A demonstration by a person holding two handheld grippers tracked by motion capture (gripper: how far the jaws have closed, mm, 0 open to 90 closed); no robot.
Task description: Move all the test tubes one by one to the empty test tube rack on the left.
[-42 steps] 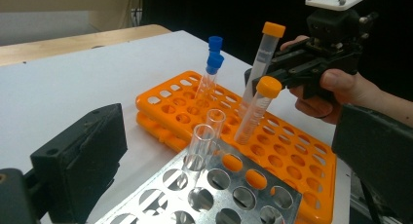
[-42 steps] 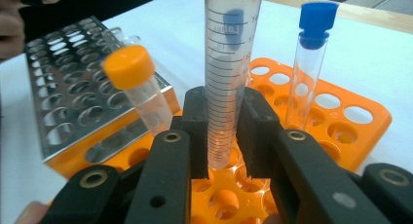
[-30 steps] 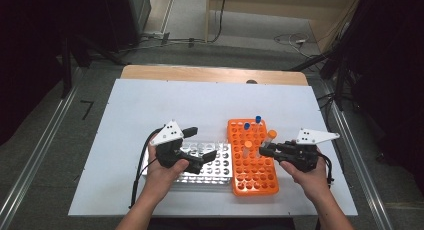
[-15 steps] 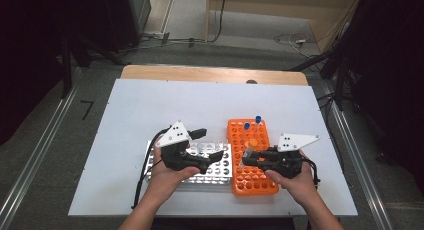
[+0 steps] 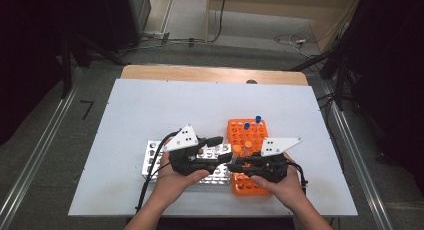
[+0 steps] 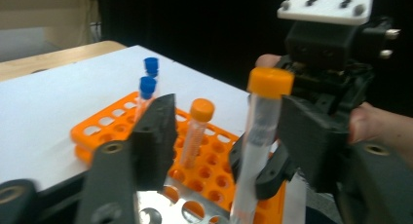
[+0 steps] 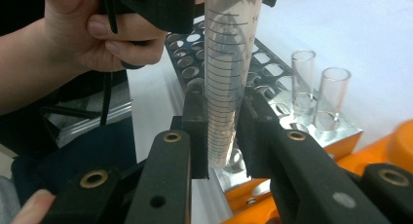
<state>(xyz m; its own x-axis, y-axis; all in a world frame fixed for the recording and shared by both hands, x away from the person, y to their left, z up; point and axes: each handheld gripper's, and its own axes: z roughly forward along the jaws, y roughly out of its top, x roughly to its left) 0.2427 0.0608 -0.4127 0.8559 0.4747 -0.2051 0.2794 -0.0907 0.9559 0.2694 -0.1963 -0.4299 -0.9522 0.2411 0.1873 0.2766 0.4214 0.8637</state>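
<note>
Now the right gripper [image 7: 221,131] pinches the orange-capped tube [image 7: 226,78] above the silver rack [image 5: 160,155]; the left gripper [image 6: 229,131], closing, straddles it without touching.

White table [image 5: 150,105], wooden edge [image 5: 210,73], cables [image 5: 292,39] on perhaps grey floor

Right tongs [image 5: 234,166] moved left with the orange-capped tube [image 6: 258,131], left tongs [image 6: 221,131] just closing around it

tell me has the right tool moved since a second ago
Yes. In the high view the right tool, shut on the orange-capped clear plastic tube, has shifted left across the orange plastic rack, toward the silver metal rack.
</note>
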